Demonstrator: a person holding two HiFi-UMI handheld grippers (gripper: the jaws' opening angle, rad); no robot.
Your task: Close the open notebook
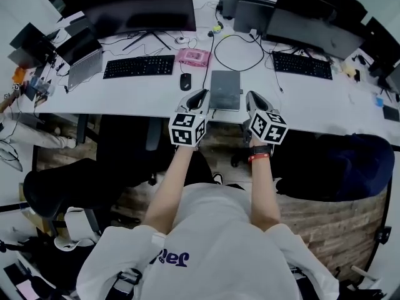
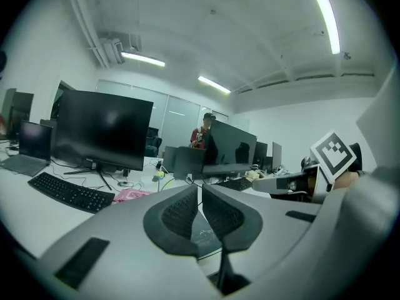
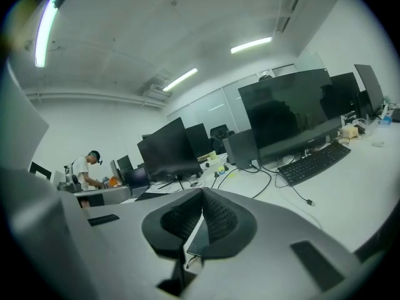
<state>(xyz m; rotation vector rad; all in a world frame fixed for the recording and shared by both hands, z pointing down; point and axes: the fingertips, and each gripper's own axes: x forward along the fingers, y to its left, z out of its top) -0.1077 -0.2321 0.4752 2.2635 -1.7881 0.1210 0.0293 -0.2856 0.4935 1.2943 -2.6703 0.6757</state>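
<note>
The notebook (image 1: 225, 90) is a dark grey book lying flat with its cover down, near the white desk's (image 1: 125, 95) front edge. My left gripper (image 1: 199, 96) hangs over the desk edge just left of it, and my right gripper (image 1: 254, 97) just right of it. Neither touches the book. In the left gripper view the left gripper (image 2: 200, 189) has its ribbed pads (image 2: 178, 214) together at the tips with nothing between them. The right gripper (image 3: 202, 194) likewise shows its pads meeting at the tips, empty. Both point almost level across the desk.
A black mouse (image 1: 185, 81), a keyboard (image 1: 139, 66) and a pink box (image 1: 193, 57) lie left of the notebook. A second keyboard (image 1: 303, 65) and cables are on the right. Monitors (image 1: 140, 11) line the back. Office chairs (image 1: 59, 189) stand under the desk's front edge. A person (image 2: 201, 136) stands far off.
</note>
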